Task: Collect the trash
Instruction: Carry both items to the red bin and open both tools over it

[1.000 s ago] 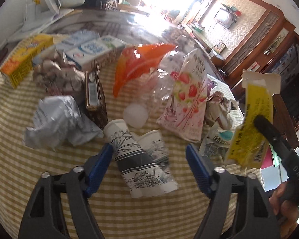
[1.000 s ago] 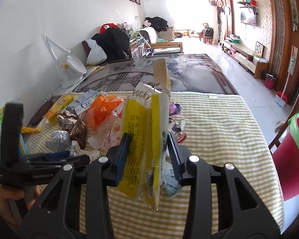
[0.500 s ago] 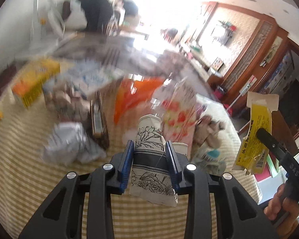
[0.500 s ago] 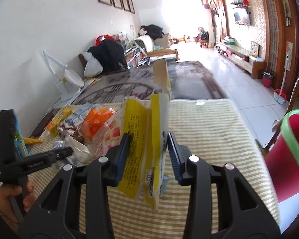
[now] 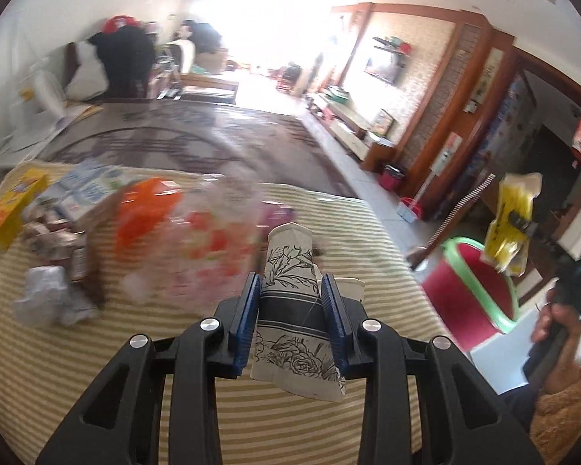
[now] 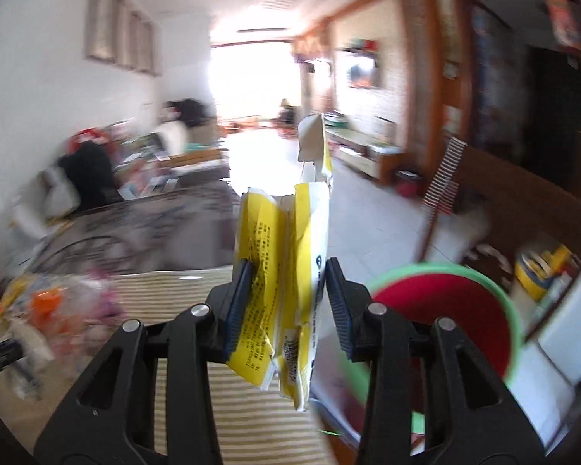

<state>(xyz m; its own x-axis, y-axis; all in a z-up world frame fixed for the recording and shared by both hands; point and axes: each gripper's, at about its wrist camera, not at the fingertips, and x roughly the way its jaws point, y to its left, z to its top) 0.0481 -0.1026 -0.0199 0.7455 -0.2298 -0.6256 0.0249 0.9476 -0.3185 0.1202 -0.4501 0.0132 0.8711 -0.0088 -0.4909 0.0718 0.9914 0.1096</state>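
Crushed floral paper cup [image 5: 290, 310] and torn yellow wrapper [image 6: 286, 290], both upright.

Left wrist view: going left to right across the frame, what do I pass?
Yellow carton → crumpled grey wrapper → orange bag → flower-print paper cup held in the left hand-held gripper → red bin with green rim → yellow snack box.

The flattened paper cup [image 5: 290, 302] is white with black flower drawings and a dark band. The torn wrapper [image 6: 286, 283] is yellow and white. The desk's cloth [image 5: 348, 224] has olive-and-cream stripes. The round plastic bin [image 6: 445, 310] is red, green-rimmed.
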